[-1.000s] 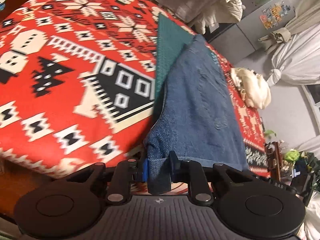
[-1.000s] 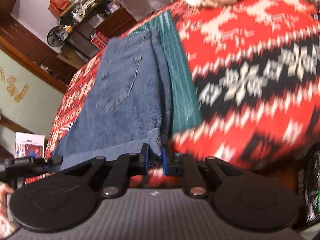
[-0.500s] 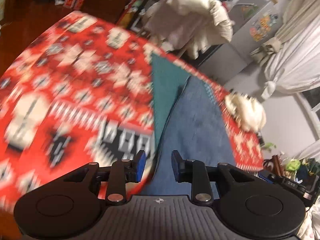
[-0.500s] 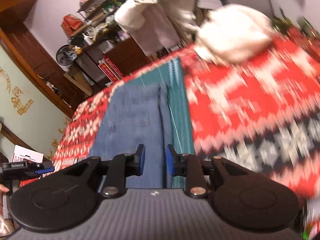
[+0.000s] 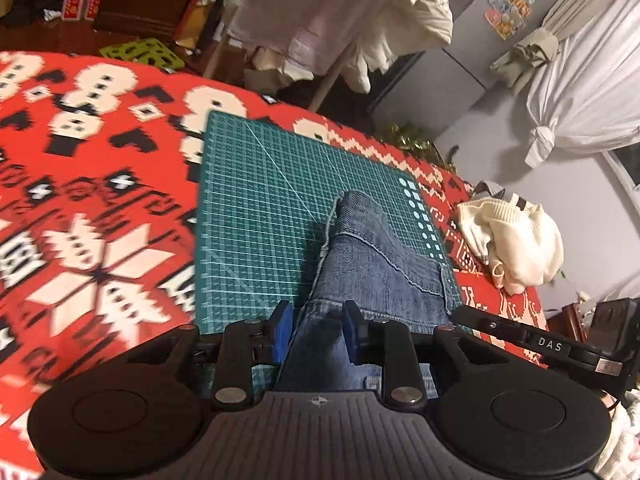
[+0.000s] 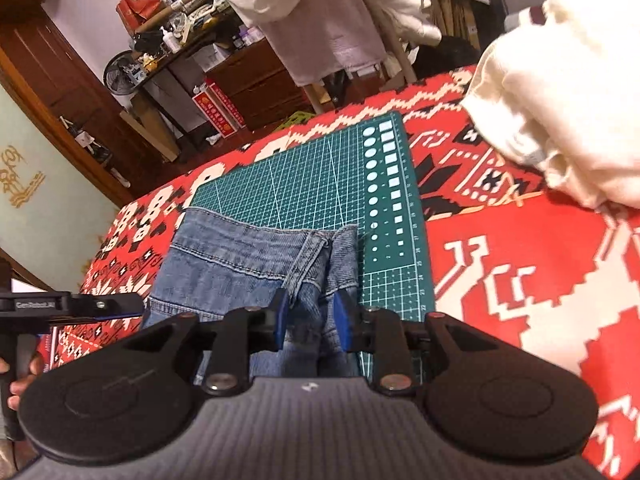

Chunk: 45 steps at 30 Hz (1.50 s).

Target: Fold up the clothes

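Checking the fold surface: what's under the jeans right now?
The jeans lie on a green cutting mat, which rests on the red patterned blanket. The mat's grid shows beyond the waistband; the part under the denim is covered, so anything there cannot be seen.

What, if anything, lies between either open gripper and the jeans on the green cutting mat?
Nothing visible does. The left gripper and the right gripper both hang open directly over the jeans, denim showing between their fingers. The cream garment lies off the green cutting mat, to one side.
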### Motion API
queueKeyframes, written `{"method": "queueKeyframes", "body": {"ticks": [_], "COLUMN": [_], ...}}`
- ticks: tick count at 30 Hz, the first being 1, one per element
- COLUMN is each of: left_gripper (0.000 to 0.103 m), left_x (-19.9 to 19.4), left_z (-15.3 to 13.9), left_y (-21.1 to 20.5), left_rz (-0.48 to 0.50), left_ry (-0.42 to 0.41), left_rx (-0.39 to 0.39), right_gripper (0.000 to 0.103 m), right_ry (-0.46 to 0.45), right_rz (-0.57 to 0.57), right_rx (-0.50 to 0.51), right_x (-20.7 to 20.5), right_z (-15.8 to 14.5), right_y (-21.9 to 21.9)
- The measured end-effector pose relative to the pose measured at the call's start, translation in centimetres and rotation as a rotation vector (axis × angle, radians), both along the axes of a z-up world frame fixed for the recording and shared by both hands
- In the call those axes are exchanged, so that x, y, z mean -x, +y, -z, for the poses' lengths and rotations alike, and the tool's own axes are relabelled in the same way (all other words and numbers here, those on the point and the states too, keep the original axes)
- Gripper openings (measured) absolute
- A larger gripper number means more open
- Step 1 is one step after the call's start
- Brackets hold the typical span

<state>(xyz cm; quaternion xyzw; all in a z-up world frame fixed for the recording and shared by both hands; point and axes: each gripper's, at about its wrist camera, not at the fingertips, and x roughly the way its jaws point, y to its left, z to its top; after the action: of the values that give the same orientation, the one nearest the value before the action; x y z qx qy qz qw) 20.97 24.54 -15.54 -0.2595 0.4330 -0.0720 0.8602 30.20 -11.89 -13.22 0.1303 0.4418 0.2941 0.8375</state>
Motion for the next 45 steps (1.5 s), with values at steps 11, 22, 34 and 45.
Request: {"method": "queueKeyframes", "body": {"ticks": [11, 22, 34, 45], "left_gripper": [0.024, 0.008, 0.015, 0.043], "left_x": [0.0, -0.5, -1.2, -0.7], "left_z": [0.5, -0.8, 0.4, 0.5], "left_y": [-0.1, -1.9, -2.6, -1.6], "left_rz": [-0.029, 0.005, 0.037, 0.027], "left_ry": [-0.025, -0.108, -0.110, -0.067], "left_rx": [0.033, -0.034, -0.146, -0.113], "right_gripper": [0.001, 0.001, 0.001, 0.028], "right_ry": [-0.036, -0.123, -0.090, -0.070], "right_rz": [0.033, 0.057, 0.096, 0.099], "right_rx": [-0.010, 0.019, 0.064, 0.000], "right_x": [1.0, 2.2, 1.9, 2.1], "right_z": [0.0, -1.9, 1.2, 0.2], "right_y": [0.0, -0.6, 0.0, -1.4]}}
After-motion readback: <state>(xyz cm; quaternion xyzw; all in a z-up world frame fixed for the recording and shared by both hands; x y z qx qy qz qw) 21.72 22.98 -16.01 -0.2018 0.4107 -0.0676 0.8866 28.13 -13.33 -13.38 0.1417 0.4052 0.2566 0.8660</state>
